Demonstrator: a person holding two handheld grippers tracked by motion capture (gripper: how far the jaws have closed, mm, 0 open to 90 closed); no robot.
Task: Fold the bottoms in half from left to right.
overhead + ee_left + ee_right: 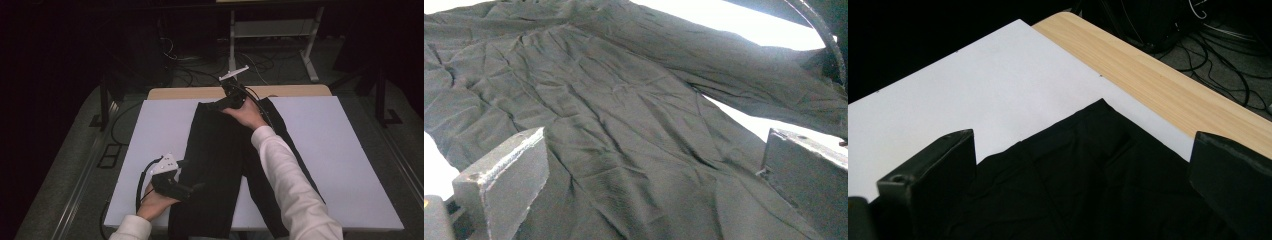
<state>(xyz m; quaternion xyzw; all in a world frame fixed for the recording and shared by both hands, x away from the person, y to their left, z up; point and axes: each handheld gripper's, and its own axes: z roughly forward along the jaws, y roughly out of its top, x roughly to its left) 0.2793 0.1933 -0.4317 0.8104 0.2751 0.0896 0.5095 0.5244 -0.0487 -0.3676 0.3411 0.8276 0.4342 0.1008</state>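
Nearest me in the high view, my left hand point(152, 202) holds the left tongs point(192, 189) low over the near left edge of the black garment point(220, 160), with their cable looping back towards my sleeve. In the left gripper view the two black jaws stand wide apart with nothing between them, and the creased dark cloth point(624, 125) spreads out beyond them, one long panel running away to the upper right with a strip of the bright white sheet point(744, 25) showing behind it. The garment lies flat down the middle of the white sheet point(150, 150) that covers the tabletop point(190, 93); its near end reaches the sheet's near edge and a second panel angles off to the right under my right forearm point(285, 175). Farther out, my right hand point(246, 114) holds the right tongs point(220, 106) at the garment's far end. In the right gripper view those jaws are spread wide too, gripping nothing, and the black fabric point(1088, 170) comes to a corner between them on the white sheet point(973, 80), just short of the bare wooden strip of tabletop point(1158, 85). Beyond the tabletop I see dark floor point(280, 70) with loose cables point(1218, 55) and the legs of a white frame point(310, 45).
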